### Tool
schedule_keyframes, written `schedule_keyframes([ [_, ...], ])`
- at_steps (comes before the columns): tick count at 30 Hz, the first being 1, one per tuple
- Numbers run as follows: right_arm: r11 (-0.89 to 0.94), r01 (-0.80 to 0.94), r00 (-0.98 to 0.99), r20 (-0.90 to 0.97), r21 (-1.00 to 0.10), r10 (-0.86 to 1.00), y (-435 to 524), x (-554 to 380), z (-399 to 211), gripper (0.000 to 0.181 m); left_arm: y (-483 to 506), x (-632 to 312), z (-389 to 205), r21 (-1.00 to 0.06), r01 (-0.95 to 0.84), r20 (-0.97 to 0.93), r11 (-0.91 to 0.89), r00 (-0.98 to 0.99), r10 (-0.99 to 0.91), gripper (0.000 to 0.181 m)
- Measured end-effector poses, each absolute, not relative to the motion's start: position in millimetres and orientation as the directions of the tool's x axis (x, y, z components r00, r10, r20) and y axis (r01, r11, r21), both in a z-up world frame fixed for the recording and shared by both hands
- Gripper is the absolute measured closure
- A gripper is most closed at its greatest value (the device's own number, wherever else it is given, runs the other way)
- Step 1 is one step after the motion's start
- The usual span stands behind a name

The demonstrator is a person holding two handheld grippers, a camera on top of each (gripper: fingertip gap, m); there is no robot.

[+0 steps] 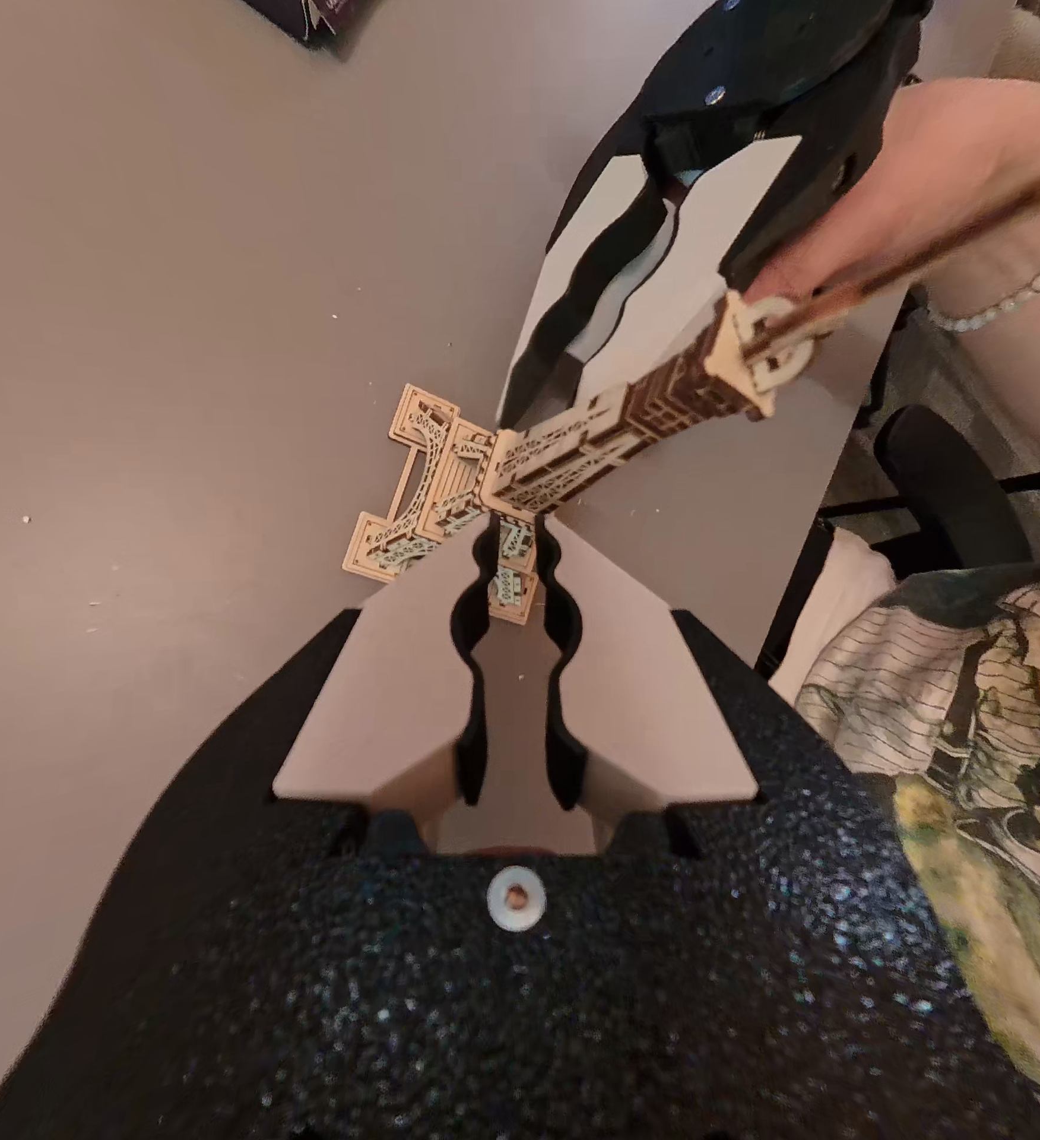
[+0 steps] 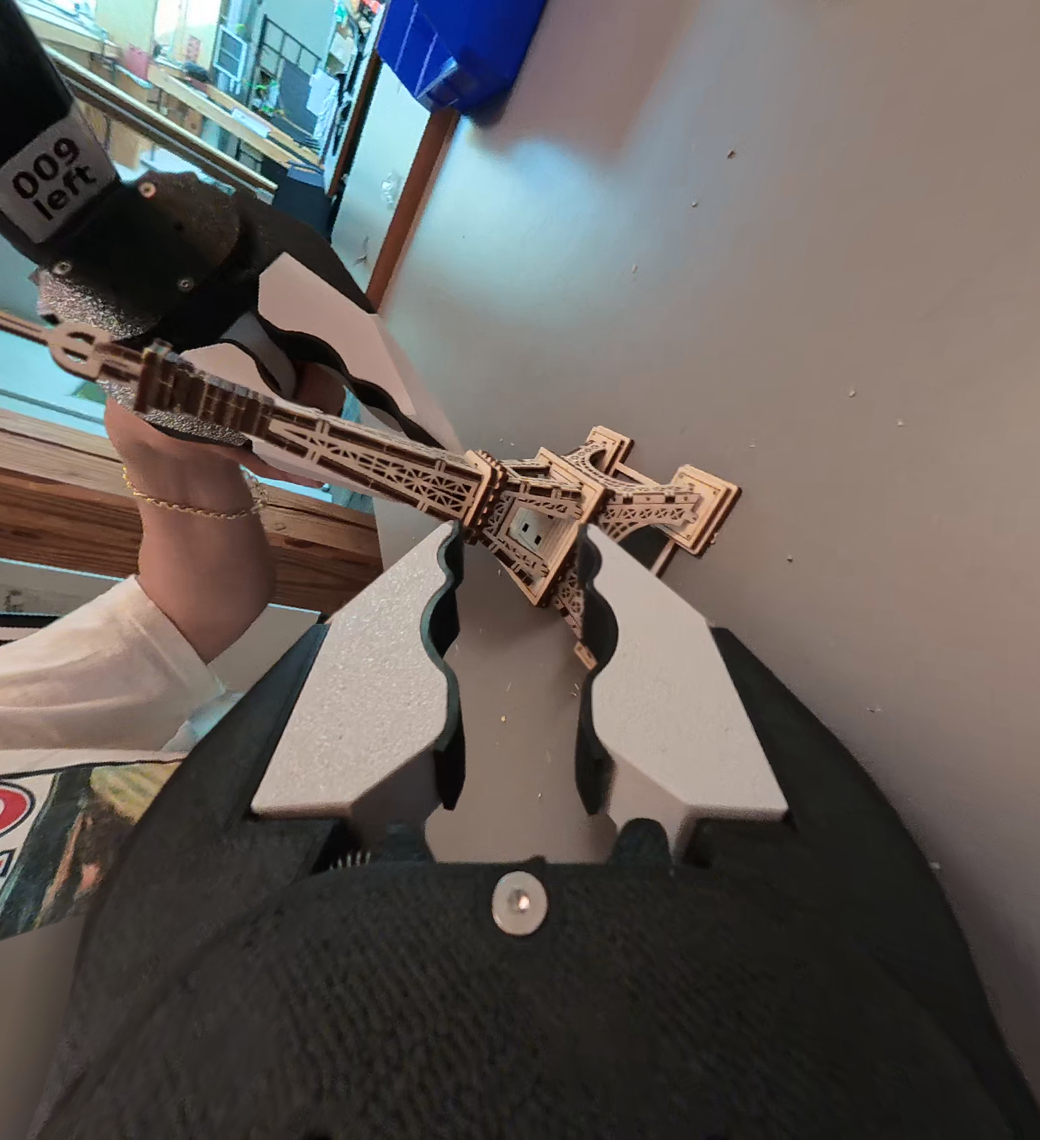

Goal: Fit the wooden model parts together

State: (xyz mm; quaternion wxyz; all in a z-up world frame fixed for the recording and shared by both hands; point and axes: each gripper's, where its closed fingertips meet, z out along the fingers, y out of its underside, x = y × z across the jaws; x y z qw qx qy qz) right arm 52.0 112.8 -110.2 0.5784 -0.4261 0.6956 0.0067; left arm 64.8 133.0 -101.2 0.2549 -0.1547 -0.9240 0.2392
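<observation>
My jaws stand parted on both sides, the left gripper (image 1: pixel 508 543) and right gripper (image 2: pixel 520 549) flanking the wooden tower (image 2: pixel 493 493), which leans on its legs on the bench (image 1: pixel 166 308) (probably steadied so the sections seat).

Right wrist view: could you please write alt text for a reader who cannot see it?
A wooden tower model stands on a grey table, its upper part between the tips of the right gripper, whose jaws stand apart. The left gripper, held in a person's hand, comes in from the upper left behind the tower's upper part.
</observation>
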Motion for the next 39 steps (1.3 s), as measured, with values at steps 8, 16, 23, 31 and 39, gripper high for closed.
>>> schedule_keyframes([
  [8,0.665,-0.601,0.097,-0.866,-0.444,-0.490,123.9,51.2,-98.5,0.176,134.5,64.9,-102.2,-0.432,0.226,0.373,0.873,-0.837,0.401,0.173],
  [16,0.660,-0.634,0.055,-0.875,-0.403,-0.482,124.8,50.5,-99.0,0.176,136.1,63.4,-102.1,-0.405,0.246,0.350,0.881,-0.848,0.397,0.176],
  [23,0.676,-0.614,0.031,-0.869,-0.407,-0.494,125.2,50.3,-99.0,0.175,136.6,63.2,-102.4,-0.395,0.220,0.369,0.892,-0.851,0.374,0.176],
  [31,0.695,-0.594,0.023,-0.872,-0.405,-0.489,125.3,50.4,-99.1,0.176,138.7,60.5,-101.8,-0.368,0.231,0.352,0.900,-0.862,0.366,0.181],
  [39,0.688,-0.596,0.002,-0.857,-0.414,-0.515,125.6,50.4,-99.4,0.176,139.0,60.2,-101.9,-0.342,0.201,0.366,0.918,-0.871,0.327,0.181],
])
